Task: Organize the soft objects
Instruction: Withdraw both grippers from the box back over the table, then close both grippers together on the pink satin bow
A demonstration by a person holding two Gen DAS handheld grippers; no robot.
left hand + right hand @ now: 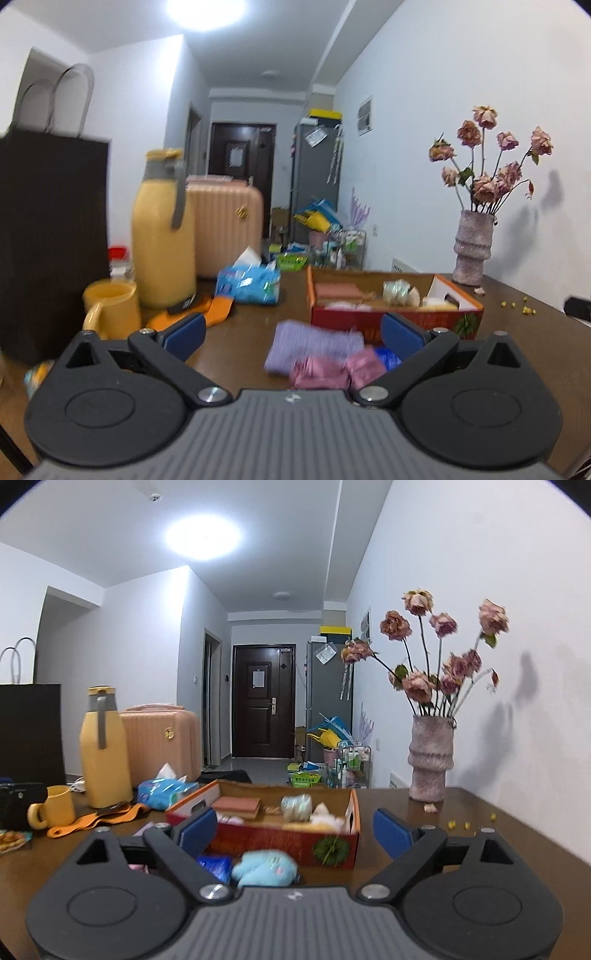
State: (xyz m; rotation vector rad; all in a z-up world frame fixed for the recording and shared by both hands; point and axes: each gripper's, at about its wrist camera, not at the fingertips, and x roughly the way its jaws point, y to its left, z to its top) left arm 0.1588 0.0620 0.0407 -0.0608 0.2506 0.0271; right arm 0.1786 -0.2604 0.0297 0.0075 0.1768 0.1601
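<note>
On brown wood, both tongs gape wide, empty, near fuzzy cloths.

We count one cardboard box, one yellow mug, one yellow flask, one vase of dried roses, one tissue pack, two pink bundles (blurred), one lilac cloth, one blue plush.

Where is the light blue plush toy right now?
In the right wrist view, the light blue plush toy lies on the table just in front of the red cardboard box, beside a blue packet, low and left of centre.
</note>
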